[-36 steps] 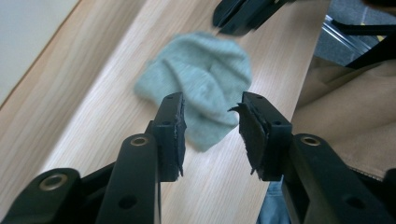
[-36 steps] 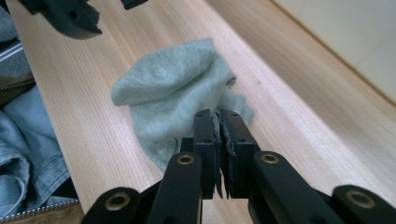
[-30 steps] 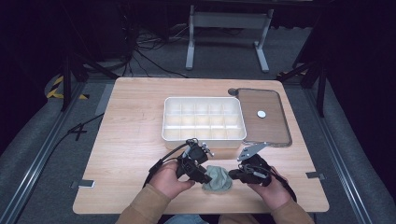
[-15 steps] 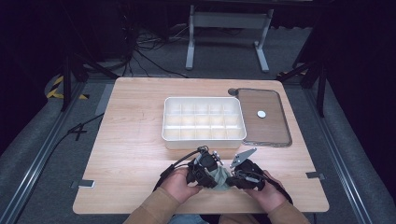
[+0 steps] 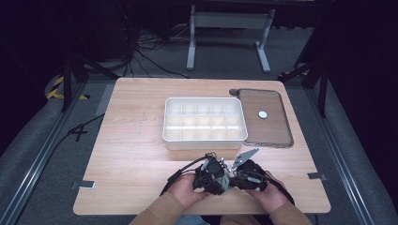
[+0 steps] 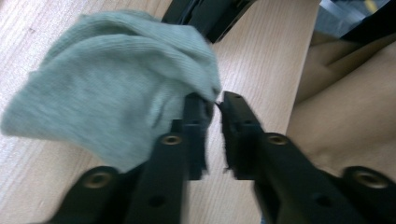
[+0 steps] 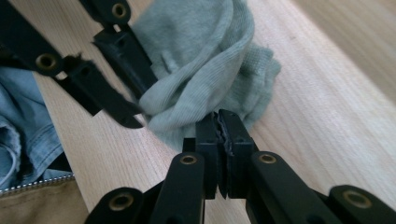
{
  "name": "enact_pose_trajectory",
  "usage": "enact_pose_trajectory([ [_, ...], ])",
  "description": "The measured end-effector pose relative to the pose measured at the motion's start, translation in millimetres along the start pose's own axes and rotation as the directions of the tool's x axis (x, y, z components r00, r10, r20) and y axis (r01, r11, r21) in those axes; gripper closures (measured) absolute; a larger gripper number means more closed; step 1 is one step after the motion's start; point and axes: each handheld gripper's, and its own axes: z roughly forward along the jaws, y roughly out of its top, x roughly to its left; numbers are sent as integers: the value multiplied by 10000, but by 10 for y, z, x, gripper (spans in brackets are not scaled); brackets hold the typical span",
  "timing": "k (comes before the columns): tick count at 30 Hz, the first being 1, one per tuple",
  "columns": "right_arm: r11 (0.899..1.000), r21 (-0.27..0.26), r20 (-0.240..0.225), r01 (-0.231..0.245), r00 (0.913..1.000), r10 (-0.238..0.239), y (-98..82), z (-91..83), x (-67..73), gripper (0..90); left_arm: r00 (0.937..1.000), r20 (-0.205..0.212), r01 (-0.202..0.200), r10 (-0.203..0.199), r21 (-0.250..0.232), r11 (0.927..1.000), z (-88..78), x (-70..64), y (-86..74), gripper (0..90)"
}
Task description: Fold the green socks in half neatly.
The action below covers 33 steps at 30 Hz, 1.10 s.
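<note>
Grey sock (image 7: 205,60) lies bunched on the table (image 5: 131,154), just in front of the white tray (image 5: 204,122). Right gripper (image 7: 223,122) is clamped on its edge. Left gripper (image 6: 215,105) has just been opening: narrow gap, one jaw against the sock, not pinching it.

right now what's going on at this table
A person is working a grey-green sock at the near edge of the wooden table with two hand-held grippers. The right gripper is clamped on a fold of the sock. The left gripper sits at the sock's edge; its jaws have just been opening a little, with a narrow gap and at most a thread of cloth between them. The white compartment tray and its clear lid lie untouched farther back.
</note>
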Motion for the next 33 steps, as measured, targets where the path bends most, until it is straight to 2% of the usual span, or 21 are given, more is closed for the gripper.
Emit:
enact_pose_trajectory([
  [1,10000,0,0,0,10000,0,0,0,0,874,10000,0,0,0,0,10000,0,0,0,716],
  [2,9999,-119,24,-36,10000,36,0,-23,-3,874,9999,124,50,-48,-143,9999,-24,-1,-7,716],
  [3,9996,-269,23,-85,10000,85,3,-81,-8,874,9998,171,108,-104,-186,9998,-50,-7,-11,682],
  [4,9992,-384,-26,-100,9999,99,6,-121,-11,874,9997,223,142,-133,-434,9990,-70,-8,-18,657],
  [5,9986,-513,72,-86,9999,89,9,-167,-16,872,9994,304,193,-181,-405,9990,-97,-8,-23,635],
  [7,9969,-785,188,-14,9998,29,13,-237,-21,872,9993,350,146,-128,-523,9985,-177,2,-42,614],
  [8,9958,-910,230,29,9997,-8,14,-276,-19,872,9988,393,320,-295,-664,9973,-237,-2,-63,600],
  [11,9934,-1144,343,73,9994,-34,23,-346,-2,872,9987,364,372,-344,-814,9960,-323,6,-92,573],
  [15,9825,-1798,466,484,9981,-406,103,-414,83,871,9980,115,625,-615,-1375,9885,-520,17,-183,579],
  [18,9746,-2079,473,833,9961,-751,181,-374,170,863,9948,-333,887,-959,-1731,9809,-616,43,-258,605],
  [19,9725,-2119,472,970,9949,-890,209,-349,196,861,9943,-434,888,-977,-1736,9808,-629,53,-275,616],
  [21,9707,-2107,434,1158,9931,-1091,260,-289,232,850,9906,-741,1013,-1152,-1697,9803,-643,71,-324,634],
  [22,9707,-2107,434,1158,9931,-1091,260,-289,232,850,9906,-741,1013,-1152,-1697,9803,-643,71,-324,645],
  [26,9761,-1742,390,1300,9914,-1251,320,-148,235,846,9868,-1028,1079,-1250,-1583,9815,-631,83,-366,654],
  [29,9821,-1423,470,1237,9919,-1181,315,-72,200,847,9846,-1122,1160,-1342,-1553,9810,-622,92,-377,658],
  [33,9901,-911,435,1064,9937,-1028,295,44,151,847,9839,-1279,1012,-1245,-1742,9795,-597,97,-352,659],
])
